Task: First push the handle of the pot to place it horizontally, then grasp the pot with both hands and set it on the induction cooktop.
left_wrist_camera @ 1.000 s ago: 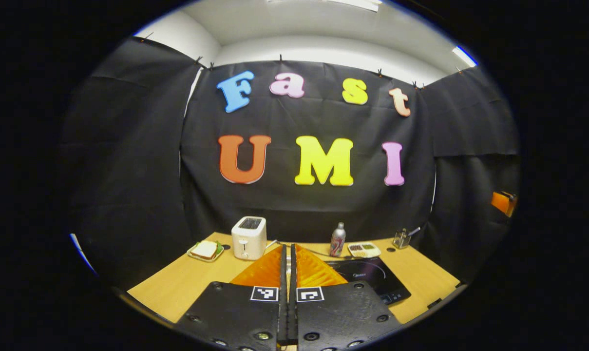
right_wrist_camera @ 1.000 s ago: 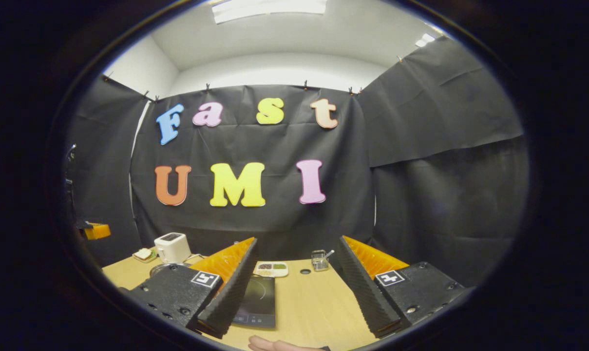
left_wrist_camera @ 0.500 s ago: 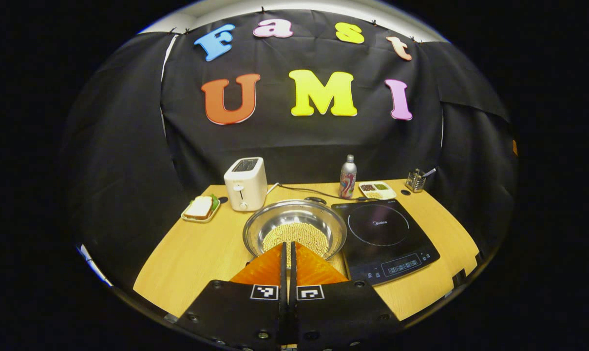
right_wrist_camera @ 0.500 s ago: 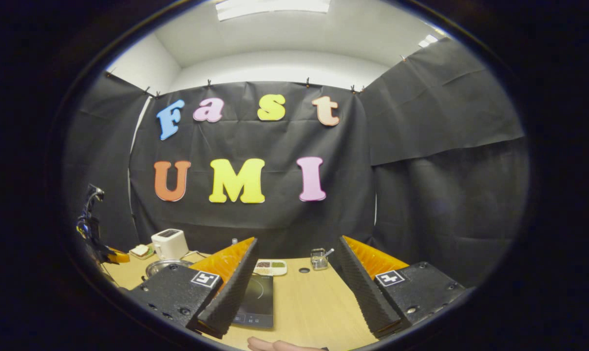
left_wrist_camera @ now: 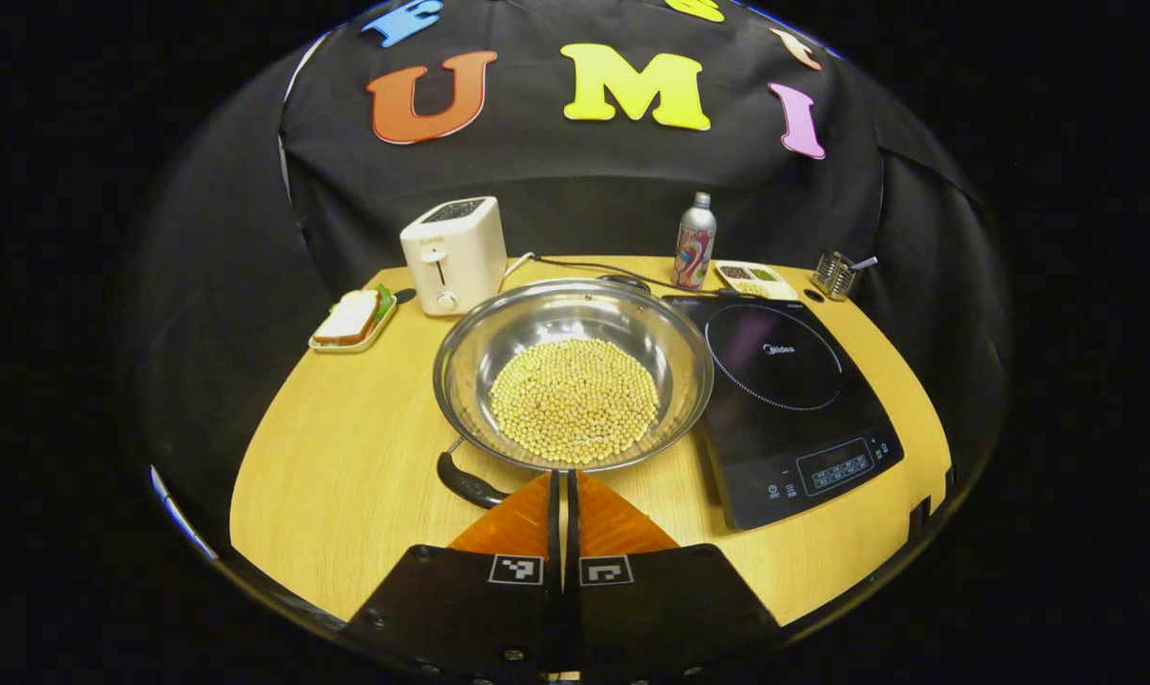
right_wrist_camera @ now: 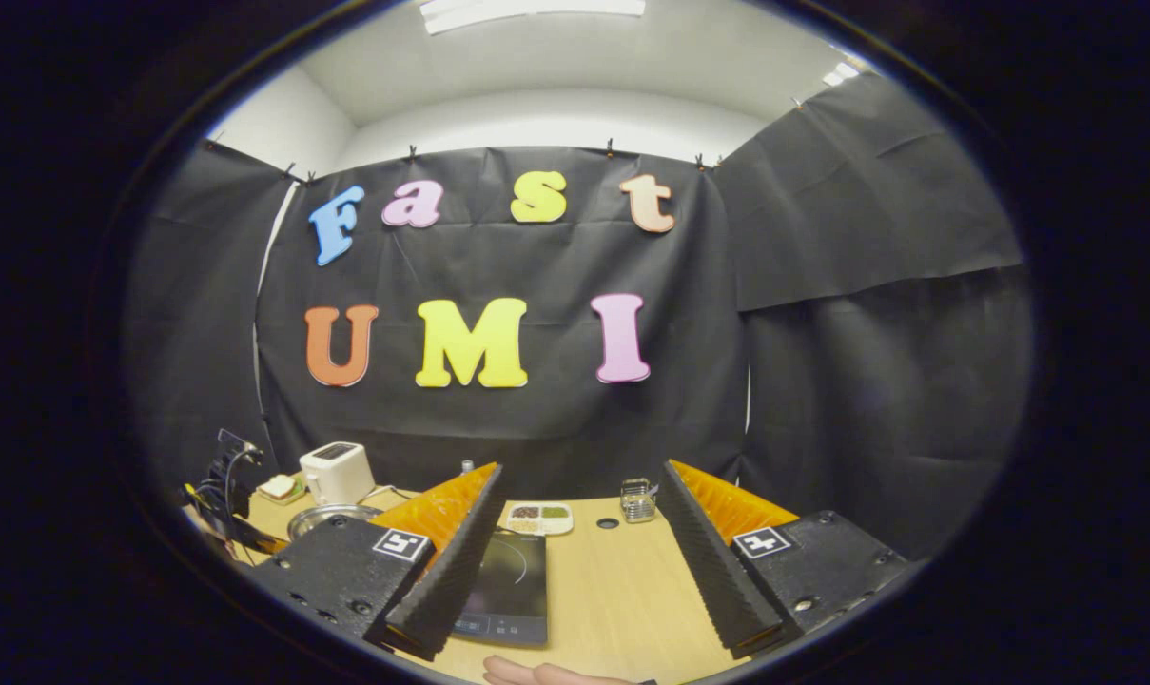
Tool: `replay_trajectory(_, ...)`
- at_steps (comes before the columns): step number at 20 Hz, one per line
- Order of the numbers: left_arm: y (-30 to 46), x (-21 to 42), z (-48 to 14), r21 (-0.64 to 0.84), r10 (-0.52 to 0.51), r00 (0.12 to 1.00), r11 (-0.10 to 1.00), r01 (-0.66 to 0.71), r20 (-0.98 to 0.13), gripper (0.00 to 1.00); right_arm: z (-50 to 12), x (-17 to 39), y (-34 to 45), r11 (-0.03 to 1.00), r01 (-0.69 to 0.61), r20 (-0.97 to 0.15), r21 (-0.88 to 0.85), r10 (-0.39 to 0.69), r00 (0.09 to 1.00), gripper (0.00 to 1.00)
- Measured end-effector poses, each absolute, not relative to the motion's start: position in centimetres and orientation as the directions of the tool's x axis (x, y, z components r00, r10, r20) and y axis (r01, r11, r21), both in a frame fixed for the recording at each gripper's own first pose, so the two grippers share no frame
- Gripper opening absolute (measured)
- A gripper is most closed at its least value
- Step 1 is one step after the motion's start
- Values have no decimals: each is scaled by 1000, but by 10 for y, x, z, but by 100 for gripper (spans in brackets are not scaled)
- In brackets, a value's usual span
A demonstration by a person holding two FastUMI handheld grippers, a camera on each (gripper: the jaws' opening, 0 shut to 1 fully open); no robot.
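The steel pot (left_wrist_camera: 573, 376), holding what look like soybeans, sits mid-table just left of the induction cooktop (left_wrist_camera: 791, 400), its black handle (left_wrist_camera: 467, 483) angled toward the near-left. The handle push seems not yet begun: the left gripper (left_wrist_camera: 565, 495), fingers pressed together and empty, needs to reach the handle. The right gripper (right_wrist_camera: 575, 552) hangs wide open, empty. Toaster (left_wrist_camera: 453, 255) and can (left_wrist_camera: 694, 245) stand clear behind.

You have one pot (left_wrist_camera: 573, 371), one induction cooktop (left_wrist_camera: 784, 400), one toaster (left_wrist_camera: 454, 253), one bottle (left_wrist_camera: 694, 254), one sandwich (left_wrist_camera: 349, 317).
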State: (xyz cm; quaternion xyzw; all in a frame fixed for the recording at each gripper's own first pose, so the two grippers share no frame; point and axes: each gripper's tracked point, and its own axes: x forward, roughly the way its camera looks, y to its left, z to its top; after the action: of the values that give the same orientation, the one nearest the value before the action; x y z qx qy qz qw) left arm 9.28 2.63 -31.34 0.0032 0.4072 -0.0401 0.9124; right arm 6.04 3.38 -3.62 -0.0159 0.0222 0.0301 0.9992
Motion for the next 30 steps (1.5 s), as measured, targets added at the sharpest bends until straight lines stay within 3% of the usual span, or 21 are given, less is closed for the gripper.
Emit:
replay_trajectory(2,31,97,-324,-9,-53,654,997,70,-755,0,-43,65,35,997,-58,-54,-47,55,997,96)
replay_trajectory(14,37,106,-358,-66,-75,588,997,37,-805,0,-52,74,34,997,-52,-71,-54,48,996,100)
replay_trajectory(15,40,107,-359,-74,-76,588,997,27,-805,10,-53,74,35,997,-53,-70,-53,49,996,100)
replay_trajectory(16,43,108,-358,-75,-72,588,997,19,-806,0,-52,74,36,997,-54,-70,-51,51,996,97)
replay_trajectory(17,49,107,-358,-72,-66,592,997,13,-803,0,-51,73,38,997,-65,-63,-44,62,996,96)
replay_trajectory(18,54,109,-358,-68,-59,595,998,7,-801,10,-48,72,42,997,-75,-61,-37,72,996,96)
replay_trajectory(19,57,111,-358,-69,-55,597,998,0,-801,10,-51,73,43,996,-75,-65,-37,73,995,100)
replay_trajectory(20,60,113,-358,-75,-56,598,997,-7,-800,0,-51,73,44,996,-76,-64,-40,74,995,97)
replay_trajectory(21,64,112,-358,-83,-58,597,996,-13,-800,0,-50,72,46,996,-80,-62,-44,77,995,97)
replay_trajectory(22,68,113,-358,-87,-60,598,996,-16,-799,10,-49,72,49,995,-85,-60,-49,82,995,97)
replay_trajectory(23,73,115,-357,-91,-60,603,996,-21,-796,0,-47,70,52,995,-89,-54,-51,86,995,97)
replay_trajectory(24,78,118,-358,-92,-58,602,995,-27,-796,0,-46,71,54,995,-89,-47,-51,86,995,100)
replay_trajectory(25,82,120,-359,-93,-55,601,995,-33,-797,10,-46,73,54,995,-84,-50,-53,81,995,97)
replay_trajectory(26,86,121,-360,-97,-54,603,995,-39,-796,0,-48,74,55,995,-79,-61,-54,76,995,100)
replay_trajectory(30,99,127,-359,-117,-67,602,992,-44,-796,0,-41,75,66,995,-83,-68,-64,78,995,100)
